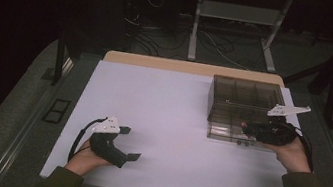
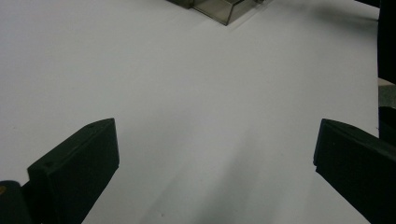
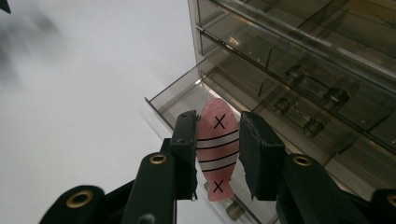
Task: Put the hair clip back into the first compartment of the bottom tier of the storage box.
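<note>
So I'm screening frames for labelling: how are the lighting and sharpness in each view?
High view: dim, with a dark surround and a grainy white table. Left gripper view: bright and evenly lit, with soft shadows. Right gripper view: the pink striped piece is sharp, the far left corner blurred, and the drawer box reflects light.

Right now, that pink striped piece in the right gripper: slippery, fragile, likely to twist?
The pink piece looks smooth and rounded, so probably slick. The right gripper pinches only its narrow middle, so it may pivot between the fingers. It holds its shape unsupported, so likely stiff and light. Fragility I can't judge.
</note>
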A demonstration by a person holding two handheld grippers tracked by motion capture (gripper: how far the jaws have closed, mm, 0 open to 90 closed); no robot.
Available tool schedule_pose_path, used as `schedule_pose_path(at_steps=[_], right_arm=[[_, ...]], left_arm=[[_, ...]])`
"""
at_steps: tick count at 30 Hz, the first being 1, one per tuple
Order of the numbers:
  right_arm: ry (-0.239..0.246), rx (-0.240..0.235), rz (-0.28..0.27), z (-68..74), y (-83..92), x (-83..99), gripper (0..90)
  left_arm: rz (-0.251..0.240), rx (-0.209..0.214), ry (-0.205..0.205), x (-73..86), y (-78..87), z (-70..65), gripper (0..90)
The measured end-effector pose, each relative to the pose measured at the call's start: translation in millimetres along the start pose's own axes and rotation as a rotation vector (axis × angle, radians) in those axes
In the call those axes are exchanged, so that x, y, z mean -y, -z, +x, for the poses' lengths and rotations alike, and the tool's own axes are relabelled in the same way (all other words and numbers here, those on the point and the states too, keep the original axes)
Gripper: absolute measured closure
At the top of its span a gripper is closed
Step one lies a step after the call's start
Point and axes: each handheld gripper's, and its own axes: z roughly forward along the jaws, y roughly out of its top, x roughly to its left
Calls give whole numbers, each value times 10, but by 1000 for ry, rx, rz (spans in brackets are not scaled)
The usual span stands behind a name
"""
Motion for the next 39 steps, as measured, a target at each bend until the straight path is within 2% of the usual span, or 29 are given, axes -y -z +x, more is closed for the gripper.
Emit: schedule_pose_path(at_steps=[15, 24, 39], right_arm=[[-15, -9, -23, -28, -181, -141, 668], [-29, -6, -25, -45, -264, -144, 668], [-22, 7, -25, -5, -373, -136, 668]], left_arm=[[-4, -2, 4, 3, -3, 2, 0], [3, -1, -4, 2, 2, -2, 0], [6, 1, -10, 3, -2, -6, 0]])
